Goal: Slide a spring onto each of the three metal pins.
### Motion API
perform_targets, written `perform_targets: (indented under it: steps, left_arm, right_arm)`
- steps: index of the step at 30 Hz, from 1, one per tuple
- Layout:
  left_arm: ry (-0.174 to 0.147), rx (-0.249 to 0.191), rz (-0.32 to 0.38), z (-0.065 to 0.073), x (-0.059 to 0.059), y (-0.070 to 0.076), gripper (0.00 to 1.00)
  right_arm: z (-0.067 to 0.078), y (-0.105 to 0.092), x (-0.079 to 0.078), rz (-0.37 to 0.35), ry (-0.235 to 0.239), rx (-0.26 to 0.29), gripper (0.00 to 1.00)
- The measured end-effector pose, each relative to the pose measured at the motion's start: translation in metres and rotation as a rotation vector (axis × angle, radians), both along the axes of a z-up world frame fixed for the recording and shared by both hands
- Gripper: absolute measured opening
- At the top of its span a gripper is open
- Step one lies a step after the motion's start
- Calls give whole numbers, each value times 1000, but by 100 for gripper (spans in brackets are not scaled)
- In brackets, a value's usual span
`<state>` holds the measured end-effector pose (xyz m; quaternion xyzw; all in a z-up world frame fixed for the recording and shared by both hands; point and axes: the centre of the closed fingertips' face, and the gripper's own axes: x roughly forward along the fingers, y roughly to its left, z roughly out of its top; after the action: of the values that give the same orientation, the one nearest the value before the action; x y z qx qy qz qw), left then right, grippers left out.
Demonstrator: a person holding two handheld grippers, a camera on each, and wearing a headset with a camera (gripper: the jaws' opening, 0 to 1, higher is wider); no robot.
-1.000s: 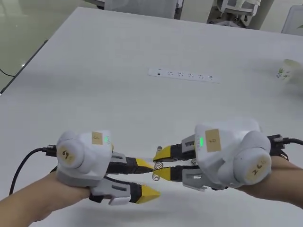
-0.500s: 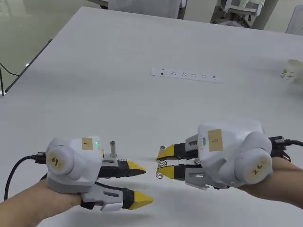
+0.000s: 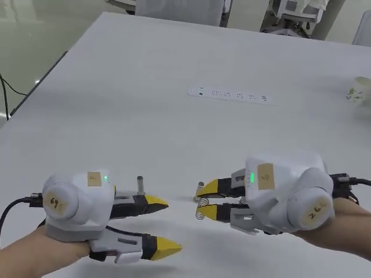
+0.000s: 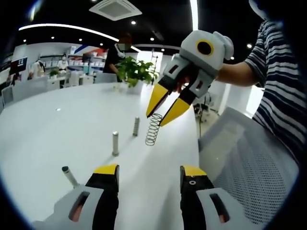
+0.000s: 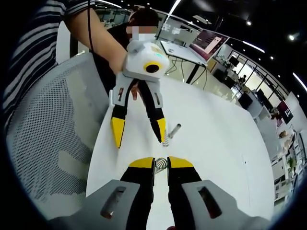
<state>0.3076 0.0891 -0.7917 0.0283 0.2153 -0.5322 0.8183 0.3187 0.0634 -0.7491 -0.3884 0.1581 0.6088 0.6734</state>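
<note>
My right gripper [image 3: 208, 199] is shut on a small metal spring [image 3: 199, 209] just above the white table [image 3: 174, 127]. In the left gripper view, that spring [image 4: 153, 129] hangs from the right gripper [image 4: 164, 106]. It also sits between the right gripper's [image 5: 161, 164] own tips as a spring [image 5: 161, 163]. My left gripper [image 3: 163, 225] is open and holds nothing, a short way left of the spring. One upright metal pin [image 3: 139, 185] stands just behind the left gripper's upper tip. A second pin [image 3: 200, 188] stands by the right gripper's tip. Three pins [image 4: 115, 143] [image 4: 136, 126] [image 4: 68, 174] stand ahead of the left gripper [image 4: 150, 173].
A white power strip [image 3: 229, 94] lies mid-table and a paper cup [image 3: 359, 91] stands at the far right. Office chairs [image 3: 290, 11] line the far edge. A mesh chair [image 4: 249, 158] sits at the near edge beside a person's striped sleeve [image 4: 283, 72].
My left gripper has drawn back to the left, away from the right gripper and spring, and a pin now shows behind it. The right gripper has kept its hold on the spring.
</note>
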Motion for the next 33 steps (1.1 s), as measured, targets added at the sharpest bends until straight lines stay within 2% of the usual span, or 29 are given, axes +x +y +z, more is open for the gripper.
perform_targets:
  steps: [8, 10, 13, 18, 24, 29, 33]
  left_arm:
    - [5, 12, 56, -5, 2, 19, 55]
    - [21, -2, 78, -3, 4, 24, 55]
    - [18, -18, 107, 1, 8, 32, 58]
    - [16, -5, 136, 1, 9, 42, 62]
    - [18, 11, 185, -3, 11, 57, 71]
    - [6, 31, 220, -5, 14, 65, 82]
    - [2, 21, 240, -3, 16, 69, 91]
  right_arm:
    - [-3, 0, 1, 1, -3, -8, 7]
    - [-4, -1, 2, 1, -4, -12, 7]
    - [-5, -1, 3, -1, -2, -10, 7]
    - [-6, -3, 7, -17, -11, -16, 7]
    - [-6, -5, 9, -27, -13, -12, 7]
    - [-7, -6, 11, -38, -13, -13, 7]
    - [-7, -7, 12, -43, -13, -16, 7]
